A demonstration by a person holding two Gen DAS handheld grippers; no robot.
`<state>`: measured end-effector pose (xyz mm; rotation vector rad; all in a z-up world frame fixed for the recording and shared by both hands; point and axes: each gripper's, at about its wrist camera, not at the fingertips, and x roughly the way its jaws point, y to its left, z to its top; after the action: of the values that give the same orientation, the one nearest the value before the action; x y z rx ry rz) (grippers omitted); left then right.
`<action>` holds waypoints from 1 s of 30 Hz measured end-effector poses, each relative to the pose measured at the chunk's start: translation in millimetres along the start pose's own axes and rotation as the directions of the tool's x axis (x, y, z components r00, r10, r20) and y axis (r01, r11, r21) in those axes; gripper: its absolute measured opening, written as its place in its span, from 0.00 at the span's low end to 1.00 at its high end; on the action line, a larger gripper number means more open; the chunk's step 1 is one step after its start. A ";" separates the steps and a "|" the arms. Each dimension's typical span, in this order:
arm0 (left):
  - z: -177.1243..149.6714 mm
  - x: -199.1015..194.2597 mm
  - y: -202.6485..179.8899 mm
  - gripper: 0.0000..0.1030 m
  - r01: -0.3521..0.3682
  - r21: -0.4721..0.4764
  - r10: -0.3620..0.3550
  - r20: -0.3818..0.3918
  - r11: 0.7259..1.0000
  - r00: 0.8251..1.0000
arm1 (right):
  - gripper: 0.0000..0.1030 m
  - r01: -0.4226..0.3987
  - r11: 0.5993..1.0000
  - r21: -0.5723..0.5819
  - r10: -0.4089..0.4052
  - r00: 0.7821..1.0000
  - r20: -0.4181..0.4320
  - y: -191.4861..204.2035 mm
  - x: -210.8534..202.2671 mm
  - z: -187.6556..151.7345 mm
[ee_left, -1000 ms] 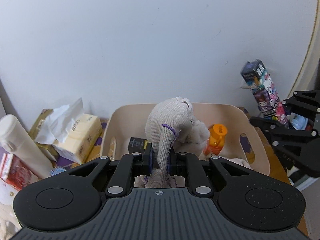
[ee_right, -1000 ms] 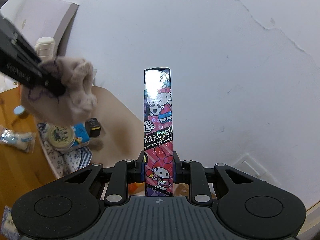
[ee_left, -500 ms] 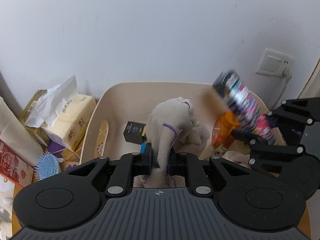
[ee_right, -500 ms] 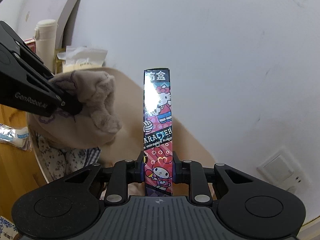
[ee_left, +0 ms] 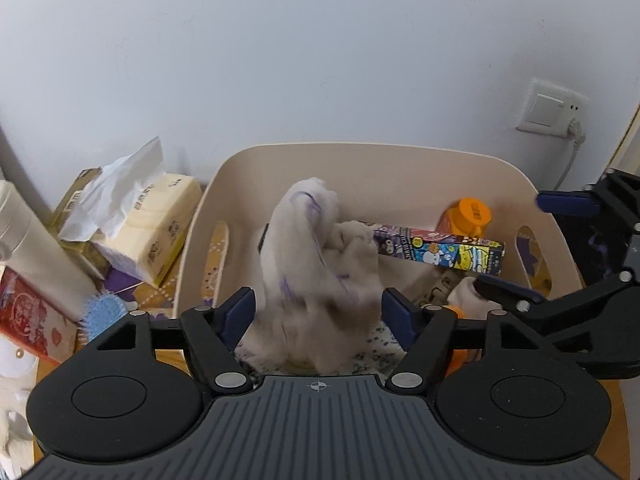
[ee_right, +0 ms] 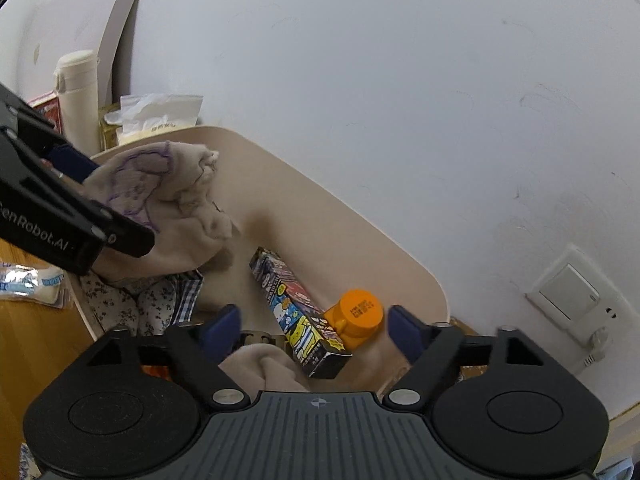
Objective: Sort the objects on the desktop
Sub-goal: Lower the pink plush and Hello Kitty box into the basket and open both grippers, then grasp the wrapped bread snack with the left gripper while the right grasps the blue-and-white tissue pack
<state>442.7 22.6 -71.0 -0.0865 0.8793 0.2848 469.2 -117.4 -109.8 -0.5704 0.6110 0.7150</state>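
Both the left gripper [ee_left: 318, 312] and right gripper [ee_right: 314, 326] have just been opening and stand wide over the beige bin [ee_left: 360, 160]. Inside it, the soft, light plush [ee_left: 316, 264] slumps between the left jaws, unpressed. The stiff cartoon box [ee_right: 298, 312] lies flat beside it; I judge its narrow sides the best hold.

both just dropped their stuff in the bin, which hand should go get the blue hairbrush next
Left, likely. The hairbrush lies outside the bin just beside the left gripper, whose jaws have just opened off the cloth. The right gripper, also just opened, sits over the bin's far side.
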 end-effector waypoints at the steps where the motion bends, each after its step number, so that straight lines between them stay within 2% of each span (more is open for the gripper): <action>1: -0.7 -2.1 2.0 0.69 -0.001 -0.007 0.001 0.001 1.000 1.000 | 0.88 0.001 1.000 0.005 -0.001 1.000 0.003 0.3 -2.0 0.1; 4: -2.3 -9.2 6.9 0.72 -0.002 -0.015 0.002 0.005 1.000 1.000 | 1.00 0.016 1.000 0.011 -0.016 1.000 0.012 2.1 -12.5 -1.1; 7: -5.2 -20.2 10.2 0.79 -0.002 0.004 0.002 0.031 1.000 1.000 | 1.00 0.037 0.999 0.010 -0.037 0.999 0.018 6.7 -23.5 -0.2; 17: -23.2 -53.2 25.8 0.81 0.001 0.022 -0.002 0.060 1.000 0.998 | 1.00 0.082 0.995 0.053 -0.084 0.996 0.035 25.9 -59.5 3.3; 25: -48.8 -67.3 48.1 0.81 0.012 0.044 -0.015 0.054 0.999 0.998 | 1.00 0.117 0.989 0.088 -0.119 0.993 0.019 48.3 -85.4 -9.1; 30: -69.1 -65.1 67.1 0.81 0.032 0.041 -0.033 0.022 0.999 0.999 | 1.00 0.124 0.986 0.112 -0.124 0.992 -0.014 66.5 -94.7 -24.8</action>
<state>333.0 60.1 -62.1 -0.0593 0.8598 0.2366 355.6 -132.4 -80.1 -0.5020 0.6129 0.5580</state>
